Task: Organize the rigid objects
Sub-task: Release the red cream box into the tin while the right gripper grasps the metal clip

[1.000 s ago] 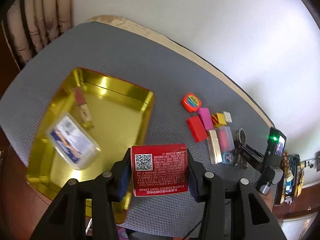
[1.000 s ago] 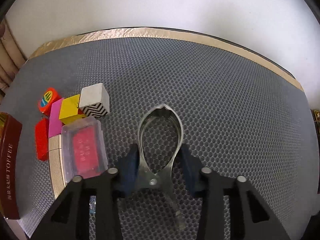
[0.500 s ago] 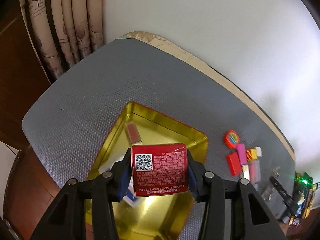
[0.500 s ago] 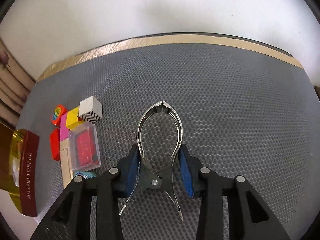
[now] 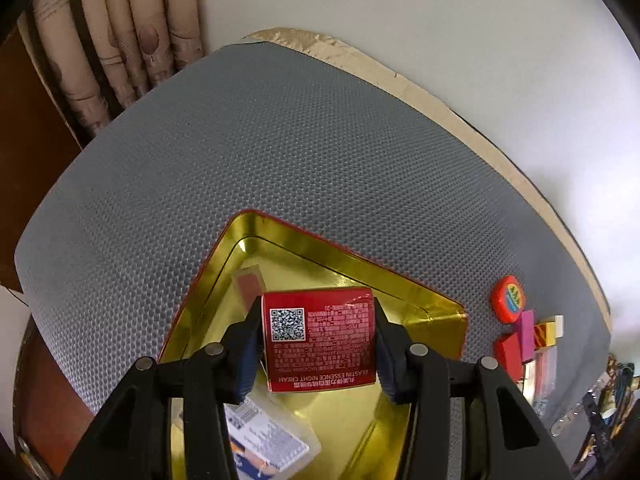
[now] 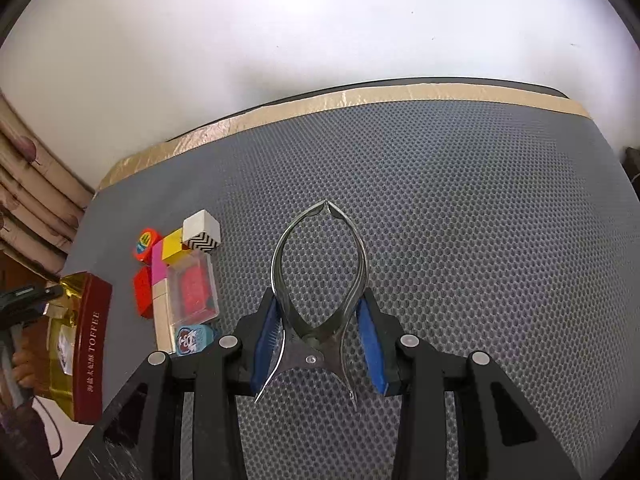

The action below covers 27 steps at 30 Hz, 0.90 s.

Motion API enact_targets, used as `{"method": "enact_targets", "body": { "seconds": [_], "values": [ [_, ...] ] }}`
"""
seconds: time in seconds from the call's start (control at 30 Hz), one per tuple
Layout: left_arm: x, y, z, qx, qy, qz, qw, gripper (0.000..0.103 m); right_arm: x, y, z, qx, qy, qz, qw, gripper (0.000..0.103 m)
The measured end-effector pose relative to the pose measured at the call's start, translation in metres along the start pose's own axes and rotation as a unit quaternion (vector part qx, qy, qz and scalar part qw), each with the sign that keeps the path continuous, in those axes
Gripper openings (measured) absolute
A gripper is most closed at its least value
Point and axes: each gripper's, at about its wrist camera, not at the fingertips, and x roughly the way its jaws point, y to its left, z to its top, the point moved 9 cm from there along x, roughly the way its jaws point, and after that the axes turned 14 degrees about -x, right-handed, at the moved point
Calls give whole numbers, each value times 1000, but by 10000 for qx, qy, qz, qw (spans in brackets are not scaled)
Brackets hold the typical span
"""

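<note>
My left gripper (image 5: 318, 342) is shut on a red night-cream box (image 5: 319, 338) and holds it above the gold tin tray (image 5: 288, 244). In the tray lie a clear plastic case (image 5: 266, 446) and a small pink stick (image 5: 250, 286). My right gripper (image 6: 320, 328) is shut on metal tongs (image 6: 320, 264) and holds them above the grey mat (image 6: 460, 220). The tray also shows at the left edge of the right wrist view (image 6: 90, 344), marked TOFFEE.
A cluster of small items lies on the mat right of the tray: an orange round piece (image 5: 508, 299), red, pink and yellow blocks (image 6: 154, 276), a white zigzag cube (image 6: 201, 231) and a clear case with red inside (image 6: 194, 294). Curtains (image 5: 120, 40) hang at the far left.
My left gripper has carried the red box left, from beside the tray to above it. My right gripper has lifted the tongs higher above the mat.
</note>
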Motion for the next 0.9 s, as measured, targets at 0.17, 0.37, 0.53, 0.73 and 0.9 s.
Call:
{"method": "enact_targets", "body": {
  "seconds": [0.17,0.37,0.53,0.73,0.9],
  "values": [
    [10,-7,1,335,-54,45,9994,49,-11,1,-6,65,-46,116,9999,35],
    [20,1,3,263,155,-139,9994,49,-21,21,-3,-47,-122,251,9996,35],
    [23,3,0,273,393,-464,9978,55,-35,44,6,-168,-243,397,9988,35],
    [10,-1,0,618,77,-216,9978,55,-55,74,20,-348,-414,642,9965,34],
    [-2,-2,-5,764,-195,-54,9969,57,-70,112,32,-528,-512,964,9926,34]
  ]
}}
